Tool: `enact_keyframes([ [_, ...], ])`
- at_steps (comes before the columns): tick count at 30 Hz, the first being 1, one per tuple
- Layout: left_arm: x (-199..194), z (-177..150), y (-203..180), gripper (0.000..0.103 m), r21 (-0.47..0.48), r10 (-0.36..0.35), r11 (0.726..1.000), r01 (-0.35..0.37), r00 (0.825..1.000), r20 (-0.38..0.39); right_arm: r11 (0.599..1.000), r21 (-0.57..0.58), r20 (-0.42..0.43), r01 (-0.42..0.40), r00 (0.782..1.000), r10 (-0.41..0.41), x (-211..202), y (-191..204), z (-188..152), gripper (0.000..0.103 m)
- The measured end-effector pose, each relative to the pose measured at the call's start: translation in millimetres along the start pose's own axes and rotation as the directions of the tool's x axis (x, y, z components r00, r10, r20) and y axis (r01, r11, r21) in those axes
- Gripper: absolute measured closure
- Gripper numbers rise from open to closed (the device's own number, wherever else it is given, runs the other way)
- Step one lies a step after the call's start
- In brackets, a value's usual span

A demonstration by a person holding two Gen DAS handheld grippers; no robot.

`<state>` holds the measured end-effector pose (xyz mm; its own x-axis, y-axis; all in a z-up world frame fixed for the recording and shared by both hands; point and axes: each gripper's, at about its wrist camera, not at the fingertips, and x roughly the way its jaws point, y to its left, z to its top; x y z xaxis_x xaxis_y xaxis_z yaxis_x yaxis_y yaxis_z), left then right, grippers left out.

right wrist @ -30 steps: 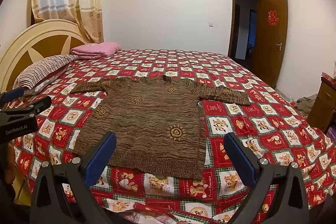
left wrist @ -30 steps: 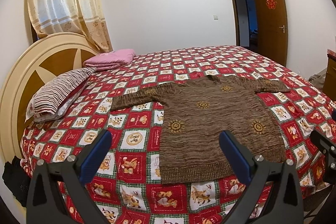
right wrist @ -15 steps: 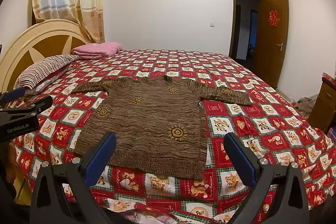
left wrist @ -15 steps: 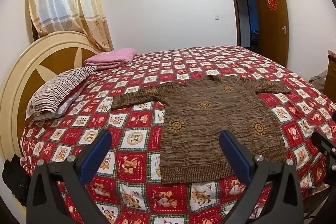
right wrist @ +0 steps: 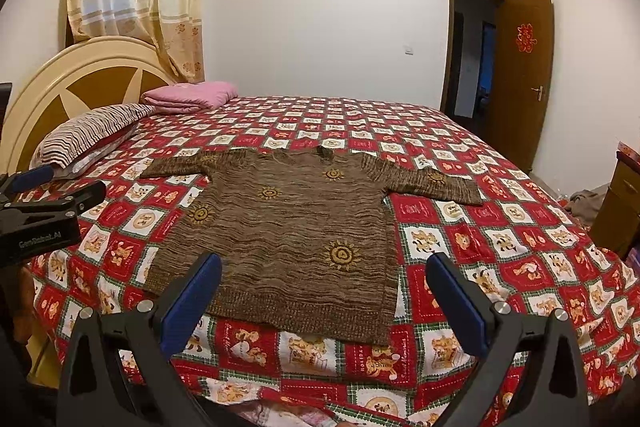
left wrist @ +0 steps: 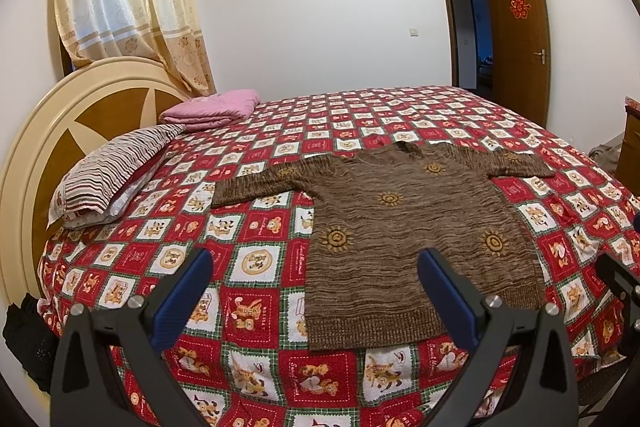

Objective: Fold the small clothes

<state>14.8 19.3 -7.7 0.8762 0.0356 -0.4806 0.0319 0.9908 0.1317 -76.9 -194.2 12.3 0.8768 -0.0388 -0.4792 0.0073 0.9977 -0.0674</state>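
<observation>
A brown knitted sweater (left wrist: 404,227) with yellow sun patterns lies flat on the bed, sleeves spread out, hem toward me. It also shows in the right wrist view (right wrist: 292,227). My left gripper (left wrist: 314,273) is open and empty, held above the bed's near edge, left of the sweater's hem. My right gripper (right wrist: 324,279) is open and empty, held just in front of the hem's middle. The left gripper's body (right wrist: 44,219) shows at the left edge of the right wrist view.
The bed has a red checked quilt (left wrist: 256,227) and a round cream headboard (left wrist: 60,115) at left. A striped pillow (left wrist: 112,167) and a folded pink blanket (left wrist: 212,109) lie near the headboard. An open door (left wrist: 516,39) is at back right.
Both grippers have shifted very slightly; the view has barely moved. The sweater lies as before.
</observation>
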Motion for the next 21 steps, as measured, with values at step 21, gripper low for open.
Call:
enact_keyframes([
  [21, 11, -5, 4, 0.000, -0.008, -0.004, 1.000, 0.004, 1.000, -0.030, 1.000, 0.000, -0.016, 0.003, 1.000, -0.003, 12, -7, -3, 0.001],
])
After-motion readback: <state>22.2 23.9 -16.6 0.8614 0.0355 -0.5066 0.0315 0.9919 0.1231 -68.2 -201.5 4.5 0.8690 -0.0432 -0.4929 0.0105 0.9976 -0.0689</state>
